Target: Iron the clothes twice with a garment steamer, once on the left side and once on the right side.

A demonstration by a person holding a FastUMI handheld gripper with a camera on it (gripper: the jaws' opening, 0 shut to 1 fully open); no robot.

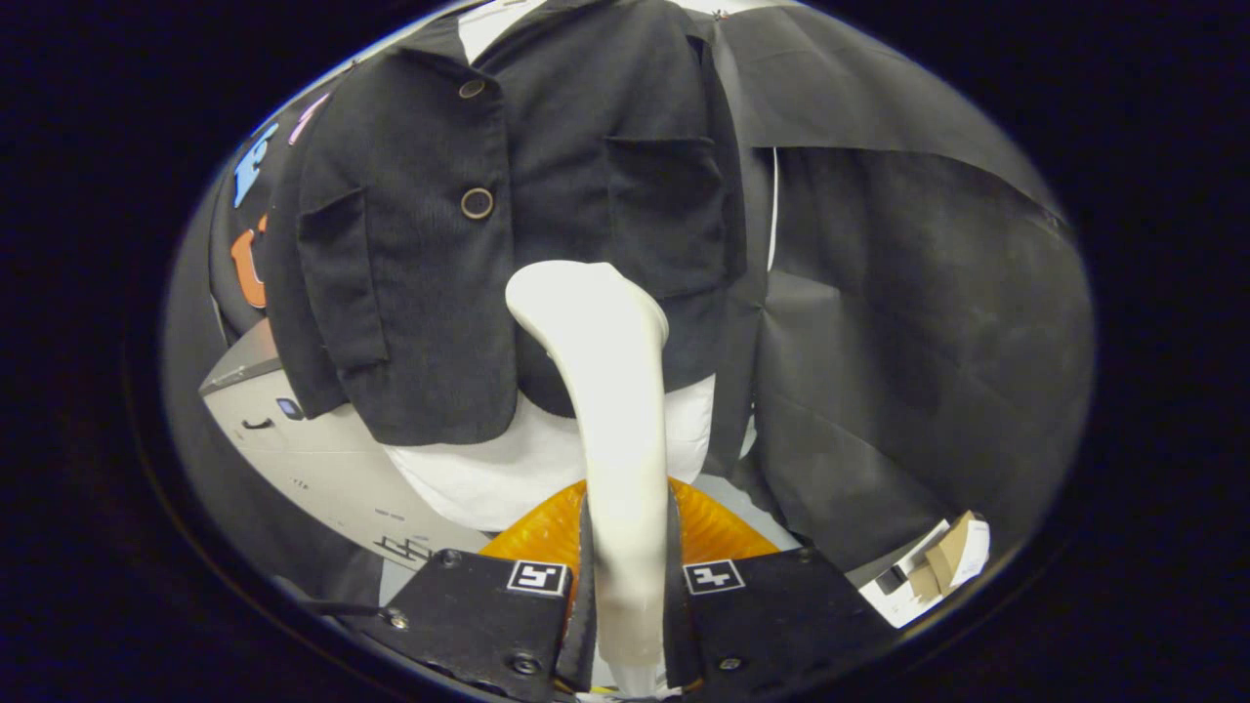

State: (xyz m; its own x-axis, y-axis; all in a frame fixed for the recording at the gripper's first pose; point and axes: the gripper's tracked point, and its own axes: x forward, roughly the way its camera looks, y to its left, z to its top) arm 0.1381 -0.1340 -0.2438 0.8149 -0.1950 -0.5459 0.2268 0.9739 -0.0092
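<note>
A handheld gripper (625,586) clamps both fingers against the sides of a cream garment steamer's handle (623,459), the jaws parted only by the handle's width. The steamer rises from between the fingers toward 12 o'clock, its rounded head (581,298) bending toward 11 o'clock and lying against or just short of a dark jacket (508,225); which of the two cannot be told. The handle looks like smooth, hard, glossy plastic, stiff and probably slippery, so the mid-shaft hold seems the sensible place to keep it from twisting; it is likely fairly light, with the weight towards the head. The jacket hangs at 12 o'clock on a white form (508,469), its cloth finely ribbed, soft and matte, likely to give under the head rather than resist. Two round rimmed buttons (477,202) run down the front at 11 o'clock, with flat patch pockets (337,278) to either side. An orange ridged piece (713,532) shows just behind the fingers, and a grey cabinet (312,459) sits at 8 o'clock. Plain black cloth (898,322) drapes in loose folds at 3 o'clock
</note>
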